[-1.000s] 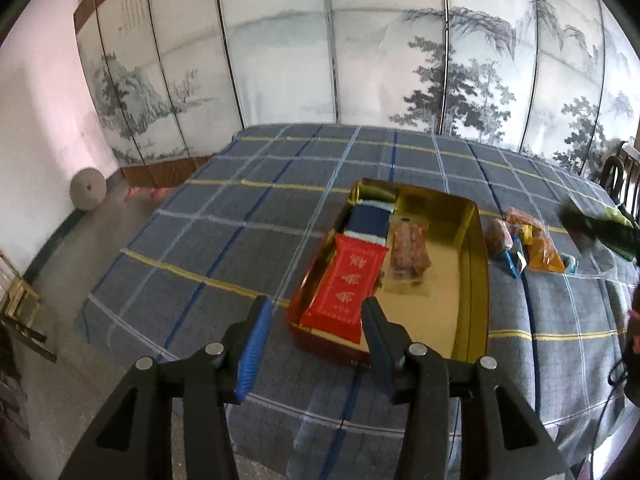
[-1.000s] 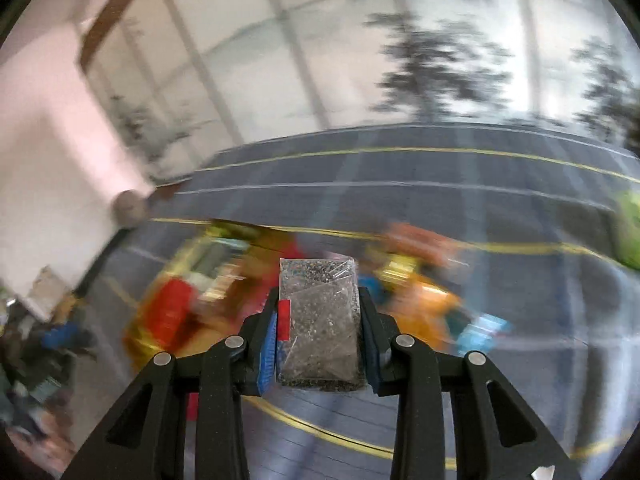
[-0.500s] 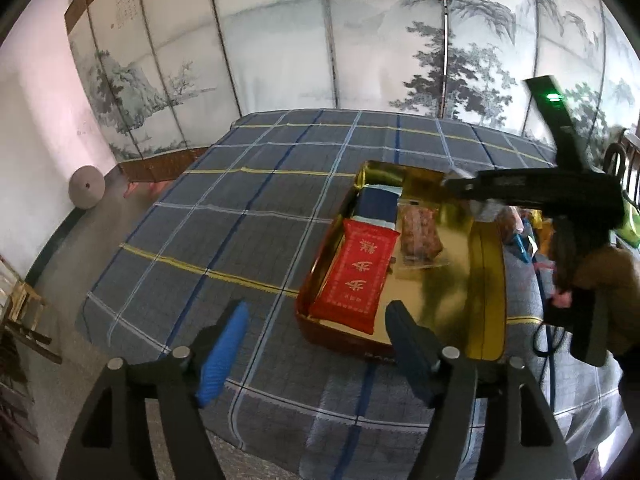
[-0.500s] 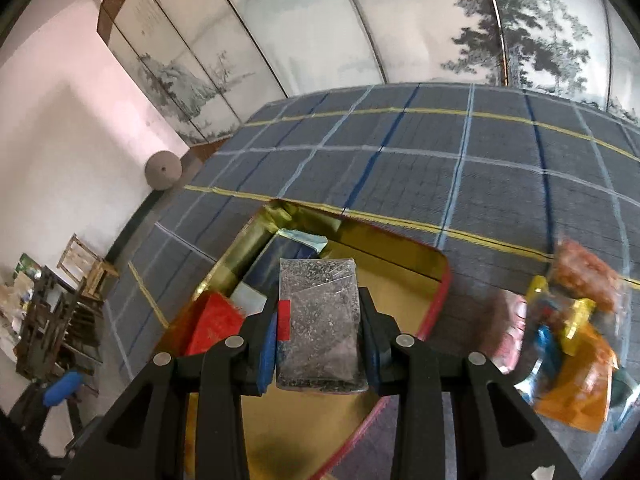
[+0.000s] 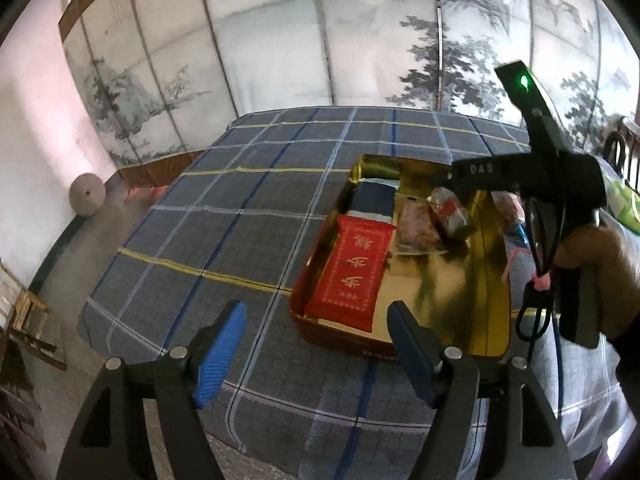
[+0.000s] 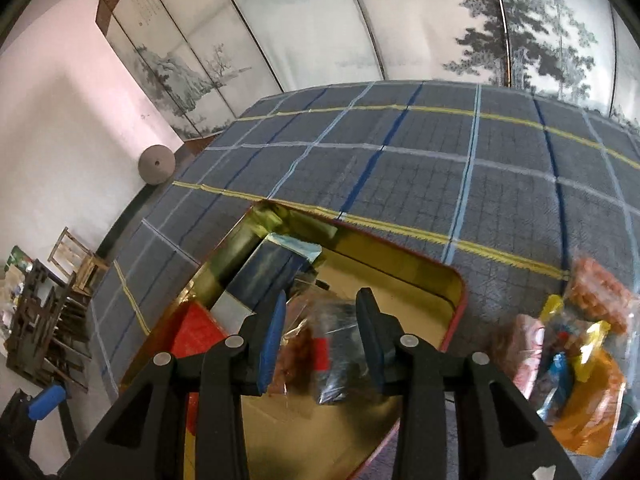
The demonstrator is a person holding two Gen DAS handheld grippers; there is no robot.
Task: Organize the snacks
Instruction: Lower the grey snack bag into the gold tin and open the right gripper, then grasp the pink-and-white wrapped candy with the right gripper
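A gold tin tray with a red rim sits on the plaid tablecloth. In it lie a red packet, a dark blue packet and a brown snack bag. My right gripper is open above the tray; a clear packet of dark snack lies loose below its fingers, and also shows in the left wrist view. My left gripper is open and empty, near the tray's front edge.
Several loose snack packets in orange, yellow and blue lie on the cloth right of the tray. A green package sits at the far right. A painted folding screen stands behind the table. Chairs stand on the floor at the left.
My right gripper moved over the tray, lowered and opened, letting go of the dark snack packet into the tray. My left gripper opened wider.
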